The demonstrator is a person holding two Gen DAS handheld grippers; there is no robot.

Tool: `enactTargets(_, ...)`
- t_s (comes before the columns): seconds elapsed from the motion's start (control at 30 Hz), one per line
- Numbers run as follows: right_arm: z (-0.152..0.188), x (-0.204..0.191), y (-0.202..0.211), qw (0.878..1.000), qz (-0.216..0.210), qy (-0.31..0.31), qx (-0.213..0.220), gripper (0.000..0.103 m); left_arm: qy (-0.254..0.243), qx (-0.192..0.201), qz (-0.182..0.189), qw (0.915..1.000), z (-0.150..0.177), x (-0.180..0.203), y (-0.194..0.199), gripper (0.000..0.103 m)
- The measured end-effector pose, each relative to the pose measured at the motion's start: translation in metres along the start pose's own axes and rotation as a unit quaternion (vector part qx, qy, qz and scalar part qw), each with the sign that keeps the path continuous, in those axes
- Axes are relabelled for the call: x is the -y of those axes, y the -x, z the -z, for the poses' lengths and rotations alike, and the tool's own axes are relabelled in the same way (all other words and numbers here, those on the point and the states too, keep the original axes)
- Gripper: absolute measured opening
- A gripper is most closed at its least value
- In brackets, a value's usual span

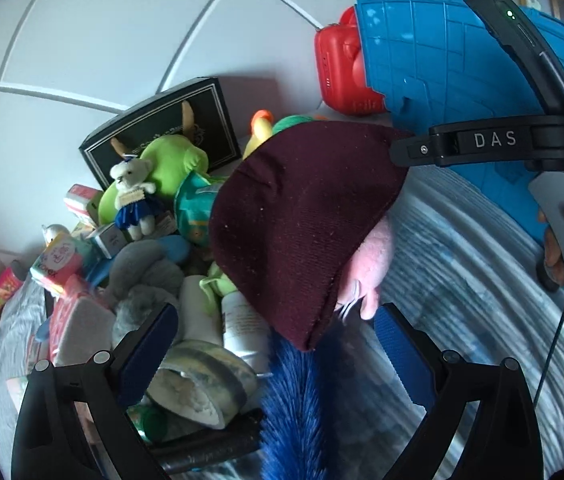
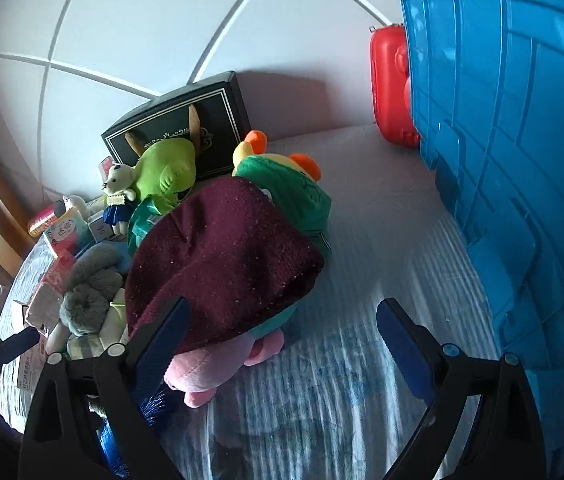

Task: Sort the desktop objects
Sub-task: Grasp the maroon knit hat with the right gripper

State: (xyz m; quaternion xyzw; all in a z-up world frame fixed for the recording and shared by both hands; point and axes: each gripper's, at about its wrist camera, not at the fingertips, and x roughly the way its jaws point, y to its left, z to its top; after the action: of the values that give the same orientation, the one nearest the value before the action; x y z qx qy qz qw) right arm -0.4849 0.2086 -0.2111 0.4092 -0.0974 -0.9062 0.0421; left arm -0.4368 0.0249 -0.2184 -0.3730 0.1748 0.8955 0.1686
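Blue crate (image 2: pixel 502 160) off to the right of my tongs, pile dead ahead. Maroon beanie (image 2: pixel 221 256) tops the pile, over pink plush (image 2: pixel 201 372), touching my right gripper's (image 2: pixel 282 344) left finger. My left gripper (image 1: pixel 277 348) and right one both spread wide, holding nothing.

1. The left wrist view looks forward and down between its own spread jaws, very near a maroon knit hat (image 1: pixel 302 232) that lies just ahead of them, with a blue furry piece (image 1: pixel 290 412) between them.
2. The right wrist view faces the same way from slightly farther back, the hat (image 2: pixel 225 256) ahead of its left jaw.
3. Both views share the toy pile, the black box (image 1: pixel 161 136) (image 2: pixel 185 132), the blue crate (image 1: pixel 442 60) (image 2: pixel 502 120) and the striped table (image 1: pixel 462 280) (image 2: pixel 362 360).
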Motion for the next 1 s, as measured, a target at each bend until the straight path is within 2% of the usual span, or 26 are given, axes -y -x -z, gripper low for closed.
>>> enactTargets(0.07, 0.000, 0.006, -0.010, 1.000, -0.006, -0.011, -0.009, 0.095, -0.012, -0.012, 0.012, 0.9998, -0.002, 0.005, -0.016, 0.100)
enactTargets(0.13, 0.000, 0.010, -0.019, 1.000, -0.013, -0.019, -0.016, 0.095, -0.019, -0.024, 0.000, 0.9995, -0.002, 0.008, -0.032, 0.100)
enactTargets(0.3, -0.008, 0.010, -0.038, 0.999, -0.035, -0.022, -0.012, 0.095, 0.009, -0.024, -0.013, 0.9996, -0.003, -0.007, -0.049, 0.099)
enactTargets(0.43, -0.016, 0.005, -0.050, 0.998, -0.050, -0.021, -0.006, 0.095, 0.011, -0.032, -0.026, 0.9991, -0.003, -0.015, -0.059, 0.096)
enactTargets(0.47, -0.018, 0.004, -0.053, 0.998, -0.052, -0.019, -0.002, 0.092, 0.012, -0.035, -0.027, 0.9990, -0.003, -0.016, -0.061, 0.091)
enactTargets(0.5, -0.020, 0.001, -0.056, 0.999, -0.053, -0.012, -0.002, 0.065, 0.014, -0.036, -0.025, 0.9989, -0.003, -0.018, -0.064, 0.087)
enactTargets(0.53, -0.022, -0.002, -0.060, 0.998, -0.057, -0.005, -0.014, 0.045, 0.019, -0.047, -0.016, 0.9986, -0.003, -0.018, -0.066, 0.069)
enactTargets(0.57, -0.023, -0.006, -0.062, 0.998, -0.059, 0.002, -0.023, 0.026, 0.024, -0.058, -0.006, 0.9980, -0.002, -0.019, -0.069, 0.037)
enactTargets(0.6, -0.024, -0.010, -0.060, 0.998, -0.060, 0.009, -0.022, 0.023, 0.029, -0.069, 0.004, 0.9972, -0.002, -0.020, -0.072, 0.019)
enactTargets(0.63, -0.024, -0.014, -0.056, 0.998, -0.057, 0.020, -0.018, 0.020, 0.034, -0.079, 0.013, 0.9962, -0.002, -0.021, -0.074, 0.013)
enactTargets(0.67, -0.024, -0.019, -0.049, 0.998, -0.051, 0.035, -0.010, 0.019, 0.037, -0.081, 0.011, 0.9960, -0.002, -0.021, -0.073, 0.013)
enactTargets(0.77, -0.023, -0.027, -0.031, 0.997, -0.047, 0.063, 0.005, 0.017, 0.026, -0.052, -0.010, 0.9983, -0.002, -0.019, -0.053, 0.012)
enactTargets(1.0, -0.026, -0.043, 0.018, 0.994, -0.046, 0.094, 0.044, 0.017, 0.049, 0.001, -0.017, 0.9986, -0.010, -0.030, 0.006, 0.012)
